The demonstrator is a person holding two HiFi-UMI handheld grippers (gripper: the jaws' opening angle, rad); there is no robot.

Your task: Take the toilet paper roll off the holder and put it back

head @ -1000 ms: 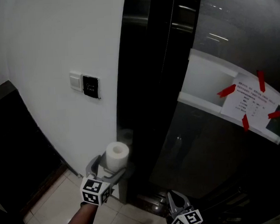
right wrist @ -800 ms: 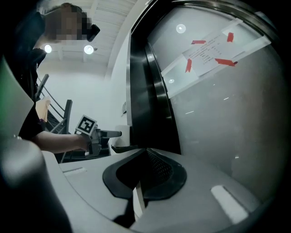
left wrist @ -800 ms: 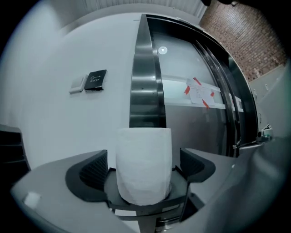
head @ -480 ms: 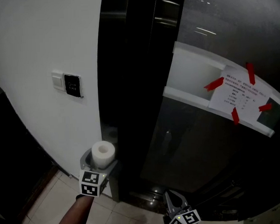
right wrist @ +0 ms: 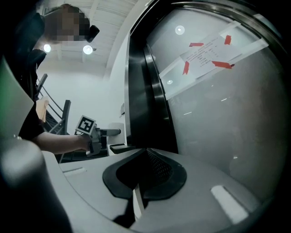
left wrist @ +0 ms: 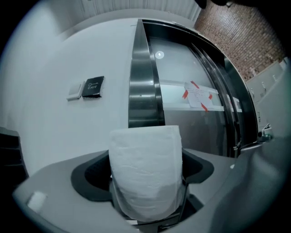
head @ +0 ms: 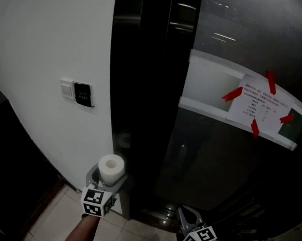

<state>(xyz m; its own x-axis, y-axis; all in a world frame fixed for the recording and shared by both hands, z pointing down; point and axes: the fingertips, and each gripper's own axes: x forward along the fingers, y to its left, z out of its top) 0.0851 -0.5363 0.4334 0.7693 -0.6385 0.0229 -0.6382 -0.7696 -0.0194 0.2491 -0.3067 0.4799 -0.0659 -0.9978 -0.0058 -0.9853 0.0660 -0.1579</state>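
Note:
A white toilet paper roll stands upright between the fingers of my left gripper, which is shut on it, low beside the black pillar. In the left gripper view the roll fills the space between the jaws. A faint pale shape on the pillar just above the roll is too dim to name. No holder shows clearly. My right gripper sits at the bottom edge, right of the left one, shut and empty. In the right gripper view my left gripper's marker cube shows at the left.
A white wall at the left carries a light switch and a dark panel. Right of the pillar is a dark glass door with a white band and a paper notice held by red tape. Pale floor tiles lie below.
The head view has shifted a little sideways. My left gripper still holds the roll by the pillar, and the right gripper has stayed low and shut.

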